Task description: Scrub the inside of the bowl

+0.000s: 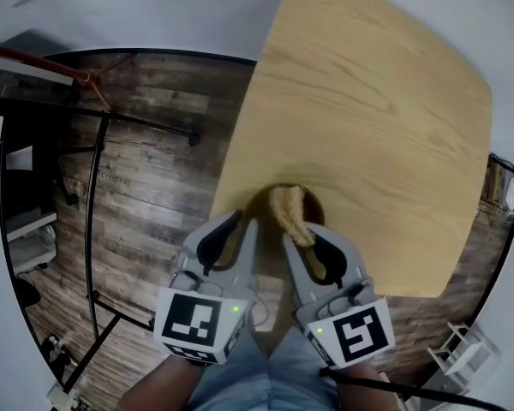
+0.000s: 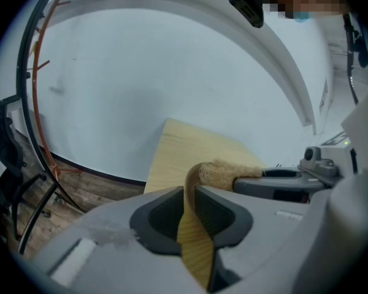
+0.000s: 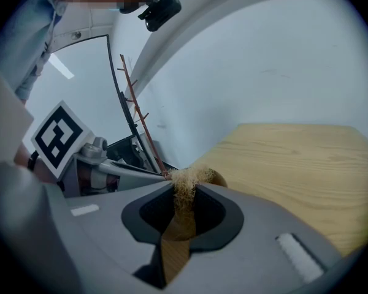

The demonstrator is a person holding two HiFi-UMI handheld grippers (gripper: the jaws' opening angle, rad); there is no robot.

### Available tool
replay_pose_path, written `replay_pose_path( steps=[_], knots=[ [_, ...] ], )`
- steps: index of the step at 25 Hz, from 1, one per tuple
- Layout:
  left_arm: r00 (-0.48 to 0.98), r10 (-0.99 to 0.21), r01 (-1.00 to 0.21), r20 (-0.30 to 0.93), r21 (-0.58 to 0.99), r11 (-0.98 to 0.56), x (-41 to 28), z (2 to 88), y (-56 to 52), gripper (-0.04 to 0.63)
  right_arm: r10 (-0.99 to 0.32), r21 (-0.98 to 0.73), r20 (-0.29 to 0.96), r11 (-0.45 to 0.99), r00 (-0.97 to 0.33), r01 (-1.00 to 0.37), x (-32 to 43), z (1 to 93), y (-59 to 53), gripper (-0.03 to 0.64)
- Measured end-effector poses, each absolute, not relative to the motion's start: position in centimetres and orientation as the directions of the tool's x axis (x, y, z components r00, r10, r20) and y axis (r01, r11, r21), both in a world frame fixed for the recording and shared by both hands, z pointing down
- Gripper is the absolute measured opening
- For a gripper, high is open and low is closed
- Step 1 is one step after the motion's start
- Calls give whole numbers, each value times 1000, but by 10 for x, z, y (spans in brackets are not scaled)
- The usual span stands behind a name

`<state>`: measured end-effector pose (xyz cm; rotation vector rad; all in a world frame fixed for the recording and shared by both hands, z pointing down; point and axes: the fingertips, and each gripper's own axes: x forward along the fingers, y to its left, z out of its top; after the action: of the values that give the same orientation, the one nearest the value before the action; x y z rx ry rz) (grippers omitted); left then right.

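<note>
1. Surface (image 1: 368,127): light wood. It fills the upper right of the head view.
2. Bowl (image 1: 259,207): brown wood. It stands at the near edge of the surface, lower centre of the head view, just above both of your tools.
3. Left hand-held gripper (image 1: 240,223): it reaches the left side of the bowl. In the left gripper view, the left hand-held gripper (image 2: 189,192) has its jaws clamped on the thin bowl wall (image 2: 193,244), which runs upright between the two dark pads.
4. Scrubber (image 1: 289,211): a pale, fibrous pad. It lies inside the bowl and leans toward the bowl's right side.
5. Right hand-held gripper (image 1: 305,236): it meets the scrubber from below. In the right gripper view, the right hand-held gripper (image 3: 185,195) has its jaws closed on the scrubber (image 3: 184,182), with the bowl rim (image 3: 219,177) directly behind the fibres.
6. Both tools sit side by side, close together, at the bottom centre of the head view.
</note>
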<state>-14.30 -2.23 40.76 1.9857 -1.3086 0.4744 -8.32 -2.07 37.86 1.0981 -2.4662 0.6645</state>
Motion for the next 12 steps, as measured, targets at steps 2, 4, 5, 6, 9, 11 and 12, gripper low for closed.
replay_pose_path(
  steps=[2,4,5,6,9,11,12],
  knots=[
    [420,-646,-905,638,348,-244,-143,408,-24,80,-587,-273,508,585,-631,-764,-83,382,-19,61],
    [424,-646,-904,635,346,-252,-141,408,-25,75,-584,-273,515,582,-628,-766,-82,385,-18,61],
    [428,-647,-902,631,346,-259,-140,408,-26,69,-582,-274,520,580,-625,-767,-81,387,-18,61],
    [434,-649,-899,624,346,-269,-139,408,-27,64,-579,-275,527,577,-622,-769,-80,389,-18,61],
    [455,-648,-890,611,347,-298,-136,405,-30,46,-563,-266,553,579,-614,-771,-78,392,-16,61],
    [462,-647,-886,606,344,-311,-135,401,-30,43,-547,-254,575,587,-608,-769,-78,392,-15,61],
    [465,-649,-885,603,339,-320,-134,398,-30,41,-541,-247,583,592,-606,-767,-78,392,-15,61]
  ],
)
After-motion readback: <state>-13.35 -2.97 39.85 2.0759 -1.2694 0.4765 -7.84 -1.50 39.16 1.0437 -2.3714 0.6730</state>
